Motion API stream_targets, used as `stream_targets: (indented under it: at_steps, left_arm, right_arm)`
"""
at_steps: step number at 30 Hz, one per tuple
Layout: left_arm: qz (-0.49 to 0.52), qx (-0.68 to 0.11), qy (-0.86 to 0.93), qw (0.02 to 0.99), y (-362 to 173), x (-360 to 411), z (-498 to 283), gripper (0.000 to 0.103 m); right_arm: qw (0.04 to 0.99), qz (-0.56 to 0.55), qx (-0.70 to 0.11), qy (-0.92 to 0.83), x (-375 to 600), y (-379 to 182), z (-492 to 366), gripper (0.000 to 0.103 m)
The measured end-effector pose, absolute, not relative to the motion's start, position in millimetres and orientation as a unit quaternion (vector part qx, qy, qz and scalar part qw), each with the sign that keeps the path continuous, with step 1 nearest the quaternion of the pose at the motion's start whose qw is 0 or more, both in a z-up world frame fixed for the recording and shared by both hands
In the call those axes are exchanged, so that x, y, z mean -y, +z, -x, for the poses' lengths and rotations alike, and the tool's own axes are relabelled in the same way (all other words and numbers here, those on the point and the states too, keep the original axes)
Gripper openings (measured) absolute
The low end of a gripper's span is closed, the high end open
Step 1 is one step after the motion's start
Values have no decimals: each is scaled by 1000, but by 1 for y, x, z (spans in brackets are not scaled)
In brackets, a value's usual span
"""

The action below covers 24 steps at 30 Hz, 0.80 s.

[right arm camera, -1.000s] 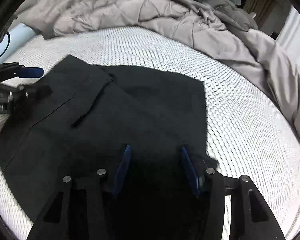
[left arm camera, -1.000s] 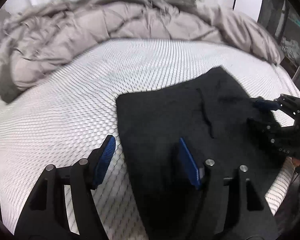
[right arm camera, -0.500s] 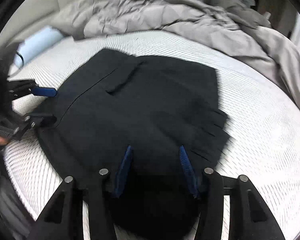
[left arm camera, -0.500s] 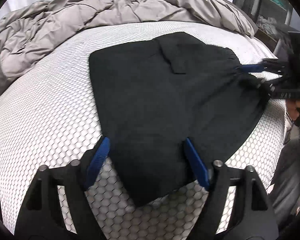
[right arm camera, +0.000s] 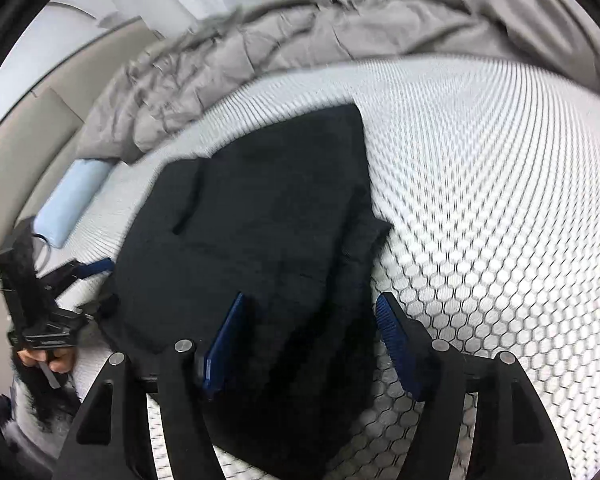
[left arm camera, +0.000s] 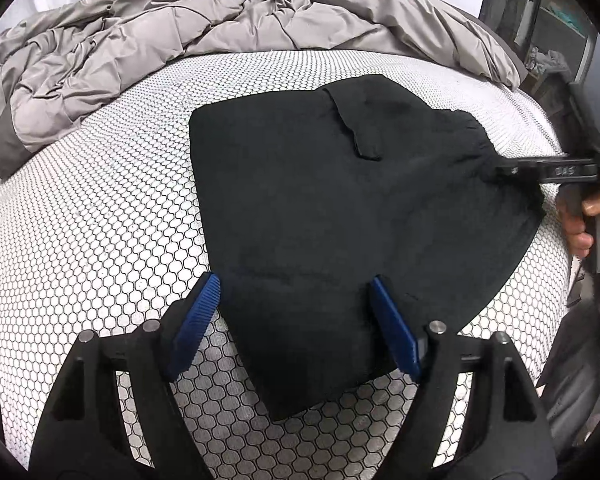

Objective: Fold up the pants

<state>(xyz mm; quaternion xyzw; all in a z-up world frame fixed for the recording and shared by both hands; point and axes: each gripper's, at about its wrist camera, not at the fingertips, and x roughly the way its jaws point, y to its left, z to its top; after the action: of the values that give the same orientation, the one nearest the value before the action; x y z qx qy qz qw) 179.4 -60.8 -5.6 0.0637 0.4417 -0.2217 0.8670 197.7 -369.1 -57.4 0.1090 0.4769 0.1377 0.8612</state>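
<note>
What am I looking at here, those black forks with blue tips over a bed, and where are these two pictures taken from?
There is no robot. A person holds a two-finger gripper in each hand, and a wide-angle camera on each looks forward along its fingers. One picture comes from the left gripper, the other from the right gripper; the blue strips are their finger pads.

Below them is a bed with a white honeycomb-patterned cover. Folded black pants lie flat on it, and a rumpled grey duvet is bunched at the far side. A pale blue roll lies near the bed's edge.

The left gripper is open, its pads not pressing the cloth. The right gripper's jaws are opening; the pants' edge sits between them, unpinched. Nothing is lifted.
</note>
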Motion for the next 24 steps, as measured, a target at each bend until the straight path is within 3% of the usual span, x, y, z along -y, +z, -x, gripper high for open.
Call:
stream_targets:
  at_steps: [6,11,12,15,17,20,24]
  left_arm:
    - [-19,-452,-211,866,-10,49,-203,68]
    - [57,-459,-210,861,-6,28,-216,67]
    - [80,-461,-212,858,-6,21,-218,67]
    - [125,-473,-218,845,-13,10,-225,65]
    - [141,-487,-208,837,-22,7,-232,44]
    - [172,-491,-201,830,-27,2,-240,30]
    - [160,-476,-178,846,-19,0,-253,25]
  right_arm:
    - [856,-182,-455,165,367,-66,-214,34]
    - [855,-147,-471,159,354,-64,-228,40]
    - [851,-162,-472,164,360,-63,-228,46]
    - [837,-223,-469,173,383,-62,-224,46]
    - [831,-236,-470,180,388,-65,-225,46]
    - [823,-254,-473,185,386,-76,-229,35]
    - [840,-253,-442,189,372,-67,-241,27]
